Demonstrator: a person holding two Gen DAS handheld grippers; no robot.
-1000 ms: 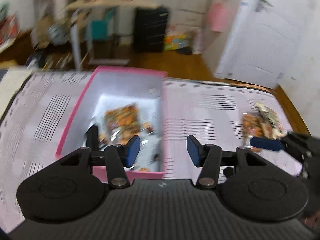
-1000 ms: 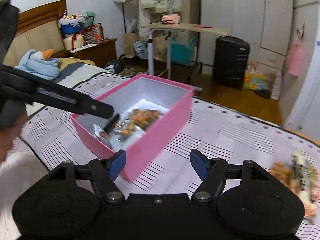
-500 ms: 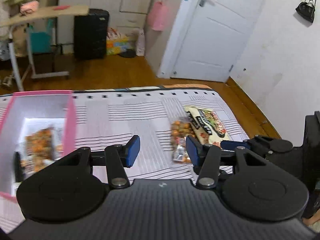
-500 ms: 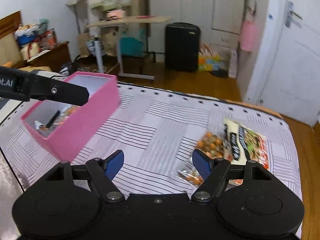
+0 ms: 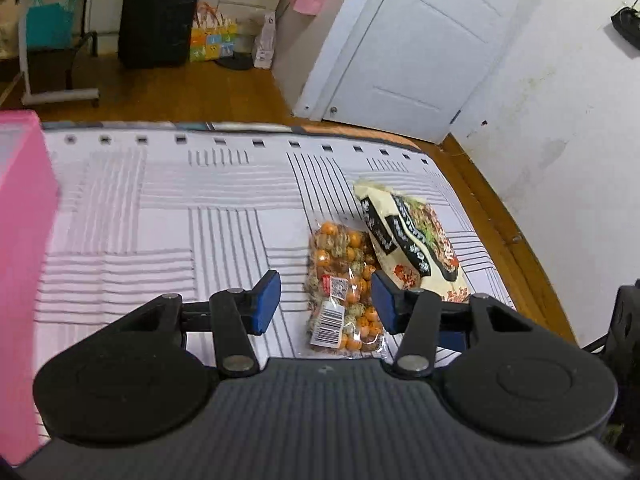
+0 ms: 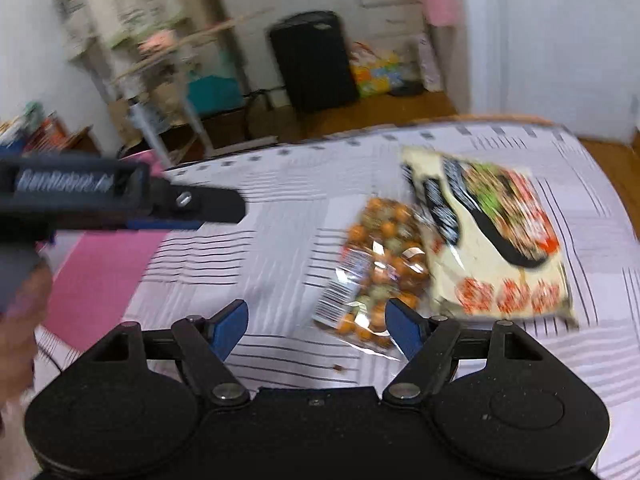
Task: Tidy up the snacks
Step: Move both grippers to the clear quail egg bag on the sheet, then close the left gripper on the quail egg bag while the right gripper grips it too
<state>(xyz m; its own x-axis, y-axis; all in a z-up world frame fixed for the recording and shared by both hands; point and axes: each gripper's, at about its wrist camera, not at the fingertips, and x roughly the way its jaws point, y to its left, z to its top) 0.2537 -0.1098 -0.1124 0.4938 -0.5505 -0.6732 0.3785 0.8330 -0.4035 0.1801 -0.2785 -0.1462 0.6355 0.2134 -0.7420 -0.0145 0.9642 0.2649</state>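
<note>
- Hovering above the striped bedspread [image 5: 160,208], our left gripper [image 5: 325,300] has its blue pads parted and bare; the clear bag of orange snacks [image 5: 344,280] shows in the gap, lying on the cloth and untouched.
- We note the cream noodle packet [image 5: 412,240] flat just right of that bag, their edges touching or overlapping.
- The pink box [image 5: 24,240] stands at the far left edge of the left wrist view, well apart from both packets.
- Our right gripper [image 6: 316,326] is released, with nothing between its pads; its jaws have just been opening wider.
- In the right wrist view, which is motion-blurred, the clear bag [image 6: 376,264] and the noodle packet [image 6: 500,240] lie ahead of the right-hand pad.
- The left gripper [image 6: 224,210] reaches in from the left there, above the pink box [image 6: 100,276].
</note>
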